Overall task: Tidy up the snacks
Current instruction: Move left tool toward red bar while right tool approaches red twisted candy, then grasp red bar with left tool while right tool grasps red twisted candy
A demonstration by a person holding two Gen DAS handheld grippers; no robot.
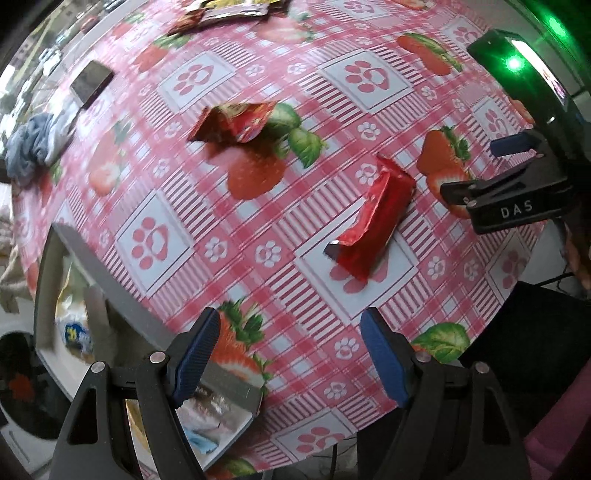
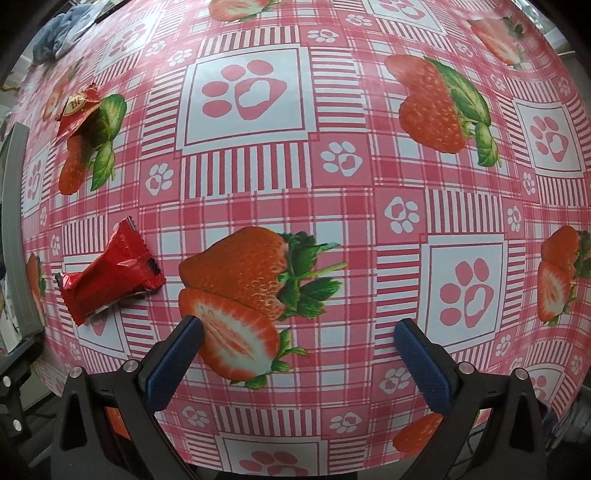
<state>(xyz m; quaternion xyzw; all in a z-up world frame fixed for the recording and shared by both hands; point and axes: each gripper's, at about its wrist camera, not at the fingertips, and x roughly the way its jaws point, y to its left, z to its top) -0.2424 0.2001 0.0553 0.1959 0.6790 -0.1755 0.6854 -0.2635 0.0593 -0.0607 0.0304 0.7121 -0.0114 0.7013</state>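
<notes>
A red foil snack packet (image 1: 373, 225) lies on the strawberry-print tablecloth, ahead and slightly right of my open, empty left gripper (image 1: 291, 354). It also shows in the right wrist view (image 2: 110, 273), to the left of my open, empty right gripper (image 2: 299, 354). A second red packet (image 1: 236, 122) lies farther away; it appears at the far left of the right wrist view (image 2: 79, 109). My right gripper also shows at the right edge of the left wrist view (image 1: 476, 166). A grey-rimmed bin (image 1: 110, 284) holding several snack packets sits low to the left.
More snack wrappers (image 1: 221, 11) lie at the table's far edge. A phone (image 1: 90, 83) and a bundled blue cloth (image 1: 33, 144) sit at the far left. The bin's rim (image 2: 16, 221) shows at the left. The table's near edge runs just under both grippers.
</notes>
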